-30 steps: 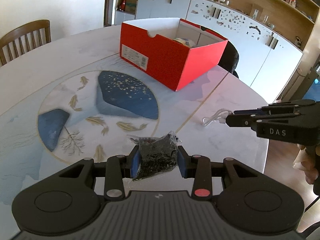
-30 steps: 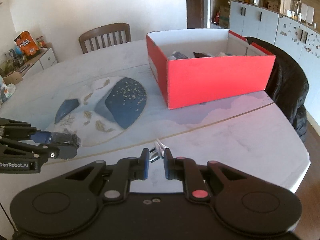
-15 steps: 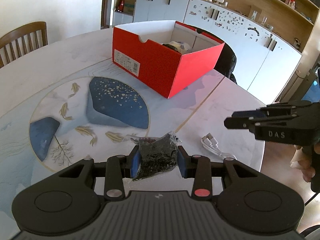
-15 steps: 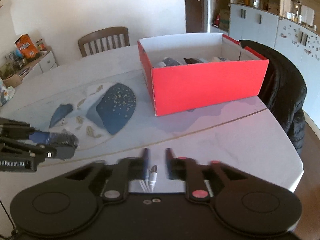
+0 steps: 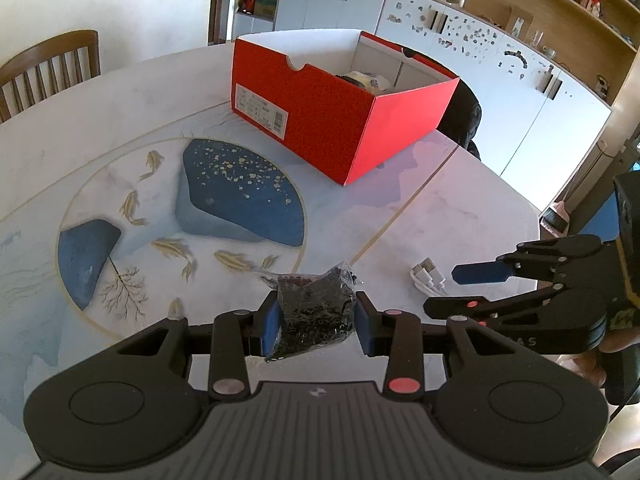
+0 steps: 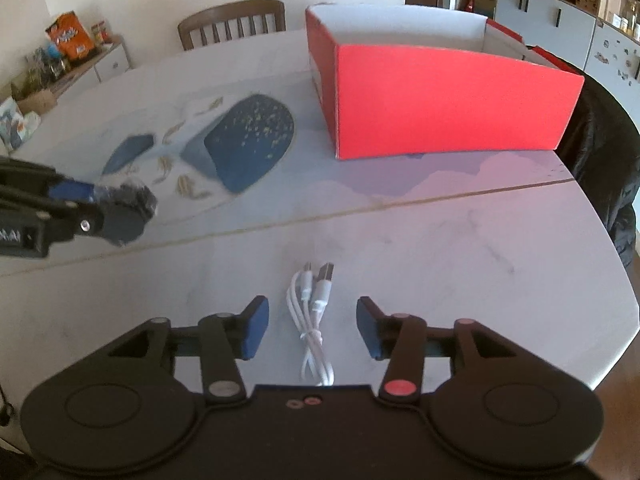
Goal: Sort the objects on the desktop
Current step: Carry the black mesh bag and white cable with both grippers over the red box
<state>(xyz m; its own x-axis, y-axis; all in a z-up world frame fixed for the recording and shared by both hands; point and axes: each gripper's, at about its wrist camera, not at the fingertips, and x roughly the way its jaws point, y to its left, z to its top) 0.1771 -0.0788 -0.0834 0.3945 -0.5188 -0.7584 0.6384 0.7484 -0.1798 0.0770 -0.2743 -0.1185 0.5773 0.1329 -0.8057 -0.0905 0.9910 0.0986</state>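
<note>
My left gripper [image 5: 316,320] is shut on a small clear bag of black bits [image 5: 314,312] and holds it above the table; the bag also shows in the right wrist view [image 6: 128,200]. A bundled white USB cable [image 6: 312,316] lies on the table between the spread fingers of my right gripper [image 6: 308,328], which is open. In the left wrist view the cable [image 5: 428,278] lies just left of the right gripper [image 5: 460,286]. An open red shoebox [image 5: 340,108] with several items inside stands at the far side; it also shows in the right wrist view [image 6: 440,96].
The round marble table [image 5: 440,208] has a blue fish inlay [image 5: 240,196]. A wooden chair [image 6: 232,20] stands at the far edge, and a dark jacket [image 6: 608,152] hangs on a chair at the right. White cabinets [image 5: 460,52] line the wall.
My right gripper let go of the white cable, opened wide and dropped low over the table around it. My left gripper still holds the bag and shifted slightly.
</note>
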